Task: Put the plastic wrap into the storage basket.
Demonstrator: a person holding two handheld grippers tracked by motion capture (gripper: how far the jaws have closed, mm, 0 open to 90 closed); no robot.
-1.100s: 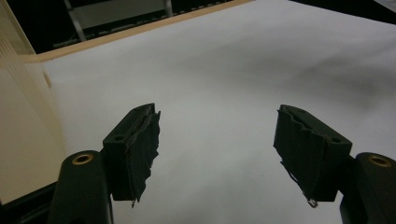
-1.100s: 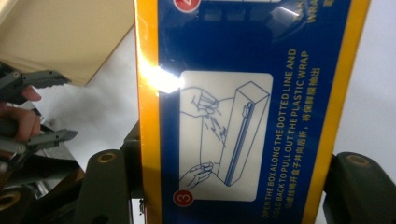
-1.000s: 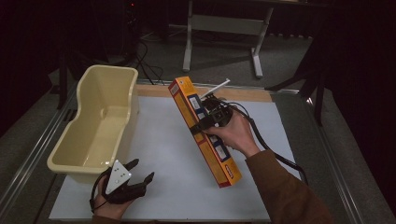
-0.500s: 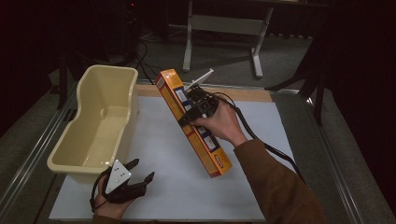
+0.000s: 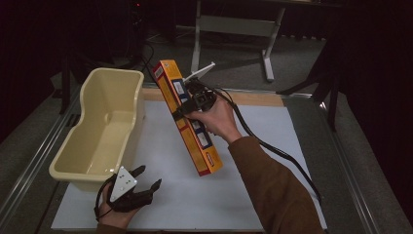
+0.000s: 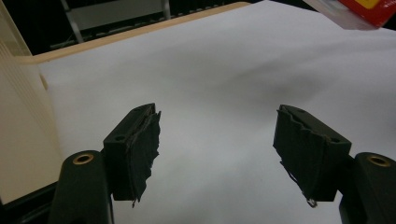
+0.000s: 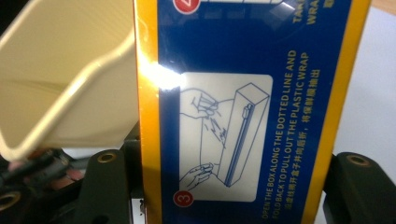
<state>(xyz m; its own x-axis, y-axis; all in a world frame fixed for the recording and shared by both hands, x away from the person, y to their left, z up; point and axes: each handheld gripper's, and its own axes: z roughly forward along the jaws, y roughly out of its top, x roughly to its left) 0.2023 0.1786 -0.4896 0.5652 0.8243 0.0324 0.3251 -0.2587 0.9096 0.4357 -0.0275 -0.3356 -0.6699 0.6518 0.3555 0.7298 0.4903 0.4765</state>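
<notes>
- The right gripper [image 5: 187, 105] has its fingers pinching a long orange-and-blue plastic wrap box [image 5: 187, 117] across its narrow width, near the middle of the frame in the high view; the box is held clear of the tabletop [image 5: 272, 146].
- The box's long axis slants from upper left, by the far end of the cream tub [image 5: 104, 124], down to lower right. Its upper end sits just beside the tub's rim, and the tub lies to the left of the box, so the coming move looks like a short carry leftward over that rim.
- In the right gripper view the box's blue printed face [image 7: 243, 107] spans the gap between the fingers, with the tub wall [image 7: 65, 74] at upper left.
- The left gripper [image 5: 139, 187], lower left and just below the tub, has its fingers spread with nothing between them; the right hand is the one at work.
- The tabletop is white with a wooden far edge; the room behind is dark, with a metal stand [image 5: 234, 24] at top centre.
</notes>
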